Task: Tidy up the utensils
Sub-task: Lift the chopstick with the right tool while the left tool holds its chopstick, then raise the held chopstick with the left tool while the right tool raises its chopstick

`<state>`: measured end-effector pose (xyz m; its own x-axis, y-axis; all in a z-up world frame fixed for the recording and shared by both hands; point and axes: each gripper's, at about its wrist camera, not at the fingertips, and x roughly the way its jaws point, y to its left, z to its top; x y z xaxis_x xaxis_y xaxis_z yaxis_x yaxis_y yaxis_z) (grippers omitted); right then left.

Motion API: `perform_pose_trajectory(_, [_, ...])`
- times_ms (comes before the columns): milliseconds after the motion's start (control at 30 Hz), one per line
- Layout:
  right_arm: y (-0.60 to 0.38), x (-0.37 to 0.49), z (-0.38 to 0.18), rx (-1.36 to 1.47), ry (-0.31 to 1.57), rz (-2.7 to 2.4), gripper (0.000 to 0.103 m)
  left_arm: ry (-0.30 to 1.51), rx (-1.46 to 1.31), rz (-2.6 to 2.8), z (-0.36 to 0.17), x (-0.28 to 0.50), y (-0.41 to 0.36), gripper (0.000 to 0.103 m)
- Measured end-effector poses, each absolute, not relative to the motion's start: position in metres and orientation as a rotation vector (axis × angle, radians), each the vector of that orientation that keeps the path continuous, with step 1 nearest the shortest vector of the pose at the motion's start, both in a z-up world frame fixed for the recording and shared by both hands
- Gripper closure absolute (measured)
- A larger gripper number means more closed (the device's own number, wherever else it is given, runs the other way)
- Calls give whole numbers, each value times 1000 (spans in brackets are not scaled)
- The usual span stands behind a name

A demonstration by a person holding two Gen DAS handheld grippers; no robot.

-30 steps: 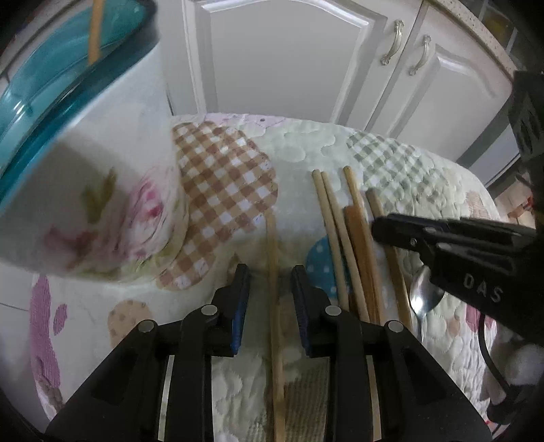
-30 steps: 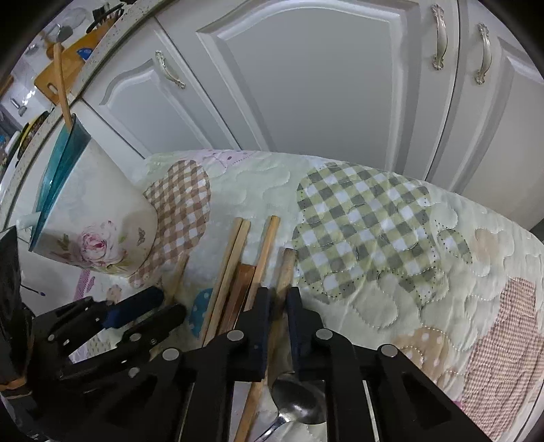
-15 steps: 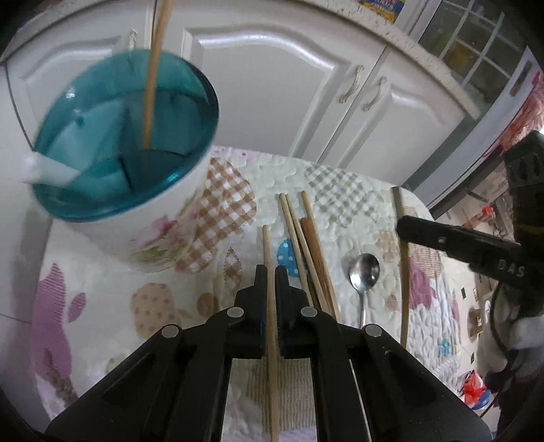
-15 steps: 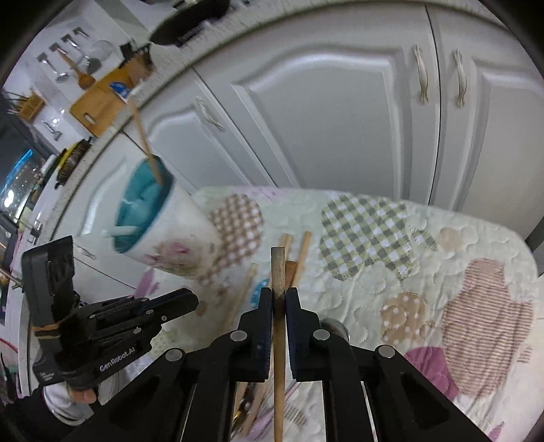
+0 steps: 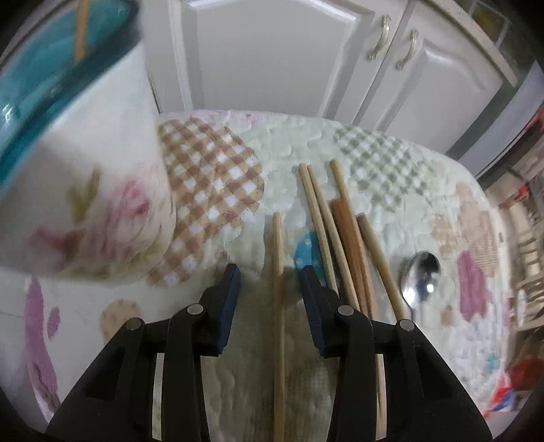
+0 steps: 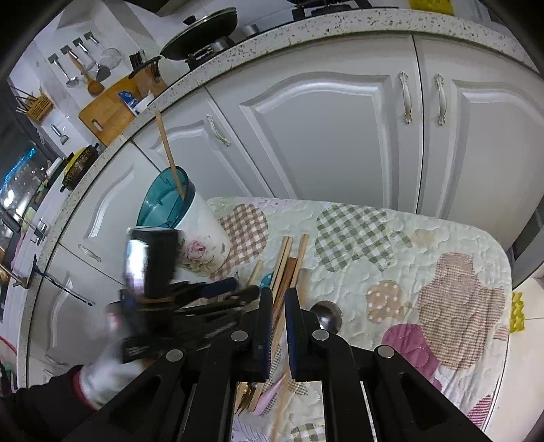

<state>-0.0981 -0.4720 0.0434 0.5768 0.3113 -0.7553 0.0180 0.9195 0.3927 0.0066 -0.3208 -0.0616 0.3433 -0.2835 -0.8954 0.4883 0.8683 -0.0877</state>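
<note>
A floral holder with a teal rim [image 6: 190,234] stands at the quilt's back left with one chopstick [image 6: 169,153] in it; it looms at the left of the left wrist view [image 5: 85,190]. Several wooden chopsticks [image 5: 340,238] and a metal spoon [image 5: 420,272] lie on the quilt. My left gripper [image 5: 270,275] is open, its jaws either side of a single chopstick [image 5: 278,306] lying on the quilt; it also shows in the right wrist view [image 6: 234,290]. My right gripper [image 6: 278,299] is raised above the chopsticks, its jaws a narrow gap apart with nothing between them.
The patchwork quilt [image 6: 425,272] covers a low surface in front of white cabinet doors [image 6: 323,129]. More utensils, gold and pink [image 6: 261,394], lie at the near edge under my right gripper. A worktop with a pan [image 6: 200,30] runs above.
My left gripper has opened and dropped low to the quilt, with a single chopstick lying between its jaws. My right gripper no longer holds the chopstick it held half a second ago.
</note>
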Motion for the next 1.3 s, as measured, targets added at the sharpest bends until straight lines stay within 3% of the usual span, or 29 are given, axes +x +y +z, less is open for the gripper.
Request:
perform_pose_trajectory(33, [-472, -98, 44, 375, 948, 173, 96, 1112, 228, -507, -62, 7, -323, 86])
perform_pose_trajectory(100, [-473, -94, 38, 363, 975, 163, 96, 1116, 218, -527, -61, 7, -322, 98])
perform_pose_trajectory(167, [-473, -88, 30, 377, 994, 151, 95, 1132, 192, -540, -59, 7, -314, 99])
perform_pose_trajectory(267, [-466, -74, 10, 381, 1042, 157, 84, 1143, 140, -545, -53, 4, -298, 99])
perform_pose_trajectory(600, [-441, -17, -59, 276, 1200, 105, 84, 1105, 45, -602, -18, -17, -256, 99])
perform_pose_trajectory(867, [-444, -20, -63, 300, 1210, 125, 92, 1101, 18, -613, -13, -19, -250, 99])
perform_pose_trajectory(1300, [-485, -41, -65, 473, 1198, 113, 92, 1106, 10, -618, -13, -19, -250, 99])
